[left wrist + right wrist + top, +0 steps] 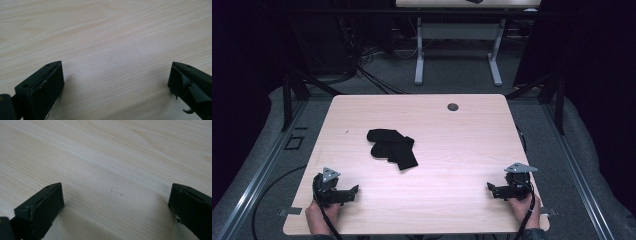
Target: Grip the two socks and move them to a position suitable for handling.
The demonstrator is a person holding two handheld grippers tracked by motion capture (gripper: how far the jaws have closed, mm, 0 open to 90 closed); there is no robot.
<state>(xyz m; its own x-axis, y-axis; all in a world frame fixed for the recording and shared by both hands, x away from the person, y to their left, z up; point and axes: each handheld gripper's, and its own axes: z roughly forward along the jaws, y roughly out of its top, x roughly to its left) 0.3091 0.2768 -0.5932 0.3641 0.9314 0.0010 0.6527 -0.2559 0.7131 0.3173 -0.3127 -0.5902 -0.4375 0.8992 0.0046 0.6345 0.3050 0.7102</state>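
Black socks [392, 148] lie in a loose heap on the tabletop [452, 150], slightly left of its centre, on the near side of the round grommet hole [453, 106] at the far edge. The pieces overlap; can't tell how many there are. Nothing is touching the heap.

Left tool [353, 190] sits near the front-left corner of the tabletop, well apart from the socks on their near-left side, jaws pointing inward toward the middle. In the left gripper view the left tool [116, 80] has jaws spread wide, bare wood grain between them, nothing pinched.

Right tool [490, 187] sits near the front-right corner, well apart from the socks on their near-right side, also pointing inward. In the right gripper view the right tool [116, 200] is likewise spread wide over bare wood, holding nothing.

Both hands grip the tools low, close to the front edge of the tabletop; cables trail off that edge.
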